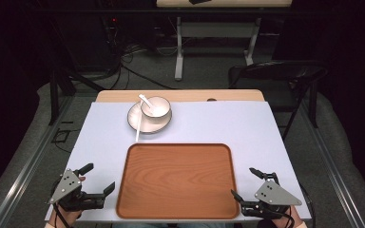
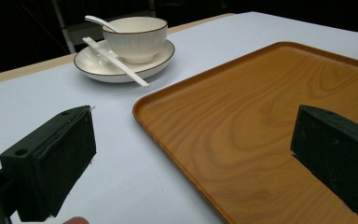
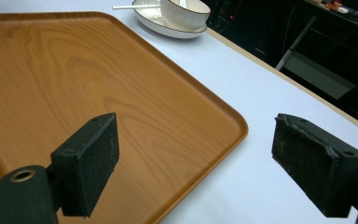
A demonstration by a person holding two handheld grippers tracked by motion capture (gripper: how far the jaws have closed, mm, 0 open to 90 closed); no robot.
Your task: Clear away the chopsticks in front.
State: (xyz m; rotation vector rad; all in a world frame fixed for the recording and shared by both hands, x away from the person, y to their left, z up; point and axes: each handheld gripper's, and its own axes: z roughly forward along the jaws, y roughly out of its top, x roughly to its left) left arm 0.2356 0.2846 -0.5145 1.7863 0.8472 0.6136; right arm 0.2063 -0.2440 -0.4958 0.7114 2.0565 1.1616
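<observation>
Nearest the person, the left tongs (image 1: 96,179) and right tongs (image 1: 245,183) are seen with jaws spread wide and nothing held. Between them lies the tray (image 1: 176,209), flat on the table (image 1: 266,128); its near-left corner is straddled by the left tongs' jaws, its near-right corner by the right tongs' jaws, without contact. The tray is judged stiff, light and smooth-surfaced, so likely slippery; a hold on the raised rim at each side is advised. Well beyond the tray, far ahead of the left tongs, a plate (image 1: 135,118) is set, with a bowl (image 1: 156,107) standing on it. A spoon (image 1: 145,100) leans in the bowl, and a white stick (image 1: 138,127), perhaps chopsticks, rests across the plate's rim. The crockery is judged fragile.
</observation>
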